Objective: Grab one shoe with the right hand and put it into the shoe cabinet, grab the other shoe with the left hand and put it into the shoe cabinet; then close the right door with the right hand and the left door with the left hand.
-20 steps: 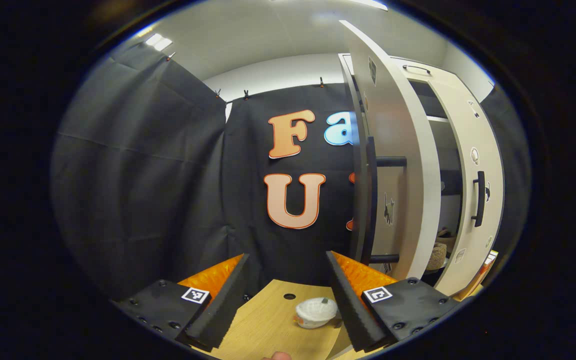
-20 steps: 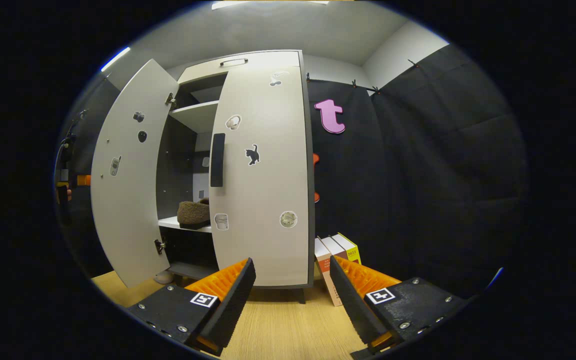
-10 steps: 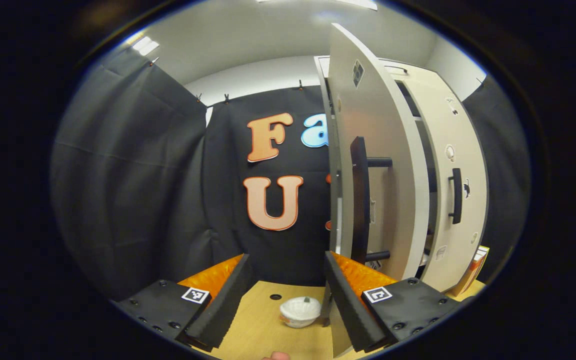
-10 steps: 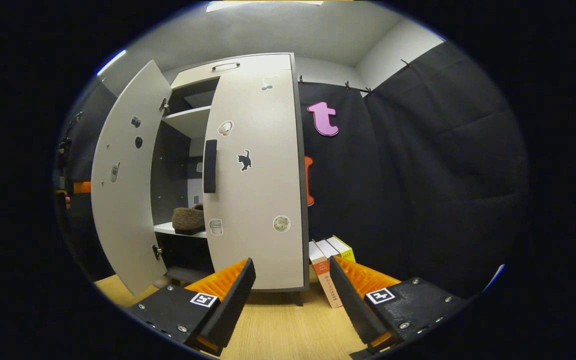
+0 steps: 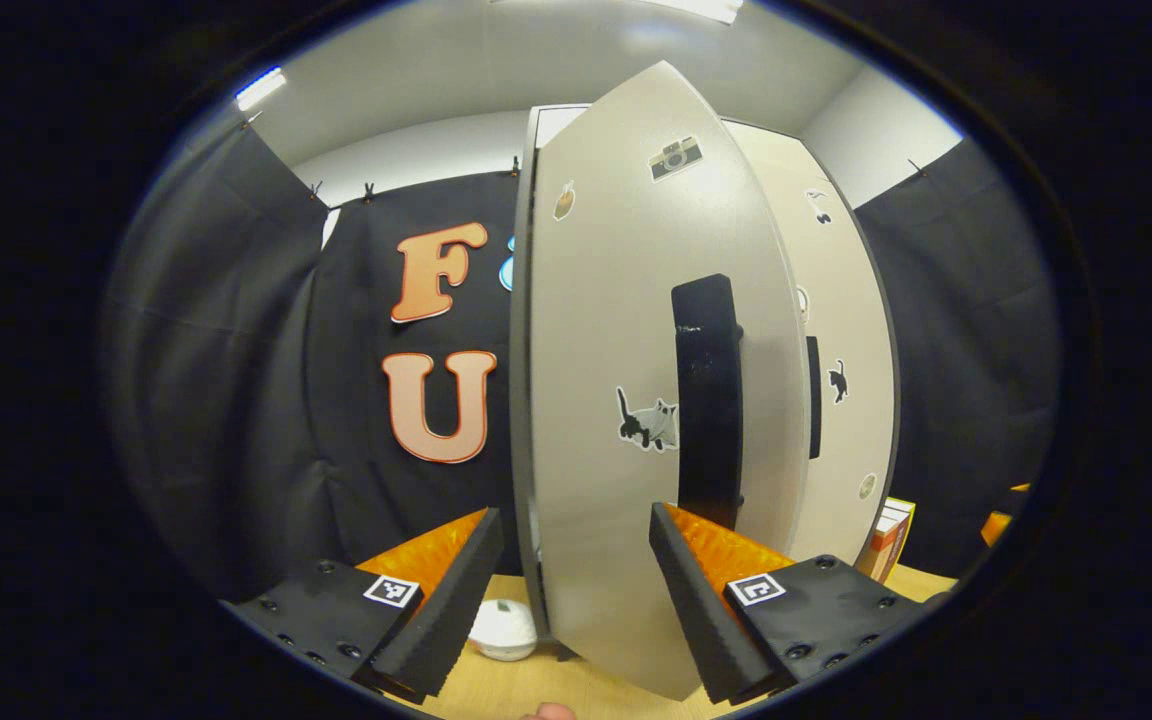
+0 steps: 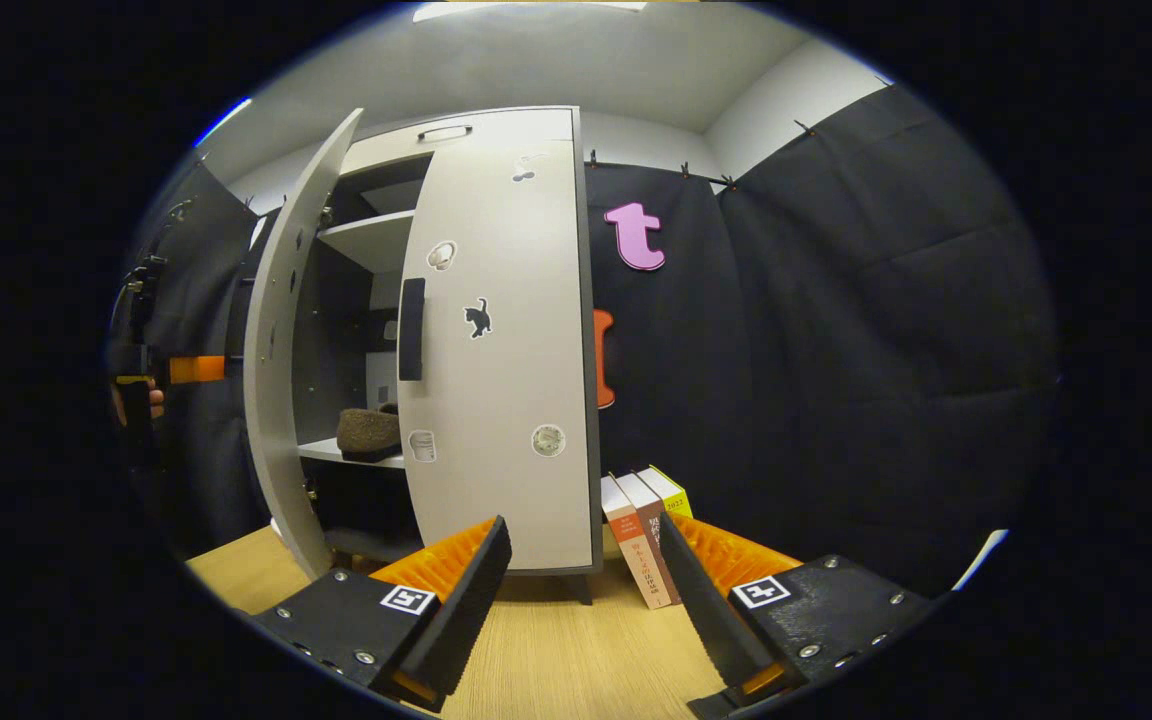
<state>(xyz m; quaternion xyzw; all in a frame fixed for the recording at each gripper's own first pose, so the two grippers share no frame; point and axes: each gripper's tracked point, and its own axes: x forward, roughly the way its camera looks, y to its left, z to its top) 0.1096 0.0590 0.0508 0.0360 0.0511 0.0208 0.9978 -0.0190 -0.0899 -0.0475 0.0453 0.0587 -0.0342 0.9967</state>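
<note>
The grey shoe cabinet (image 6: 496, 130) stands ahead in the right gripper view, its right door (image 6: 506, 360) shut. The left door (image 6: 281, 380) stands partly open, seen nearly edge-on. A brown fuzzy shoe (image 6: 368, 432) rests on the shelf inside the gap. In the left gripper view the left door (image 5: 596, 380) with its black handle (image 5: 706, 400) is very close in front of my left gripper (image 5: 571, 590), which is open and holds nothing. My right gripper (image 6: 581, 600) is open over the wooden floor, away from the cabinet. The left gripper (image 6: 141, 370) and a hand appear at the far left.
Books (image 6: 641, 530) lean against the cabinet's right side. A small white round object (image 5: 503, 628) lies on the wooden floor (image 6: 556, 660) by the left door's bottom edge. Black cloth walls close in on both sides.
The left door has swung toward shut; in the left gripper view its outer face now fills the middle. The right gripper view has barely shifted.
</note>
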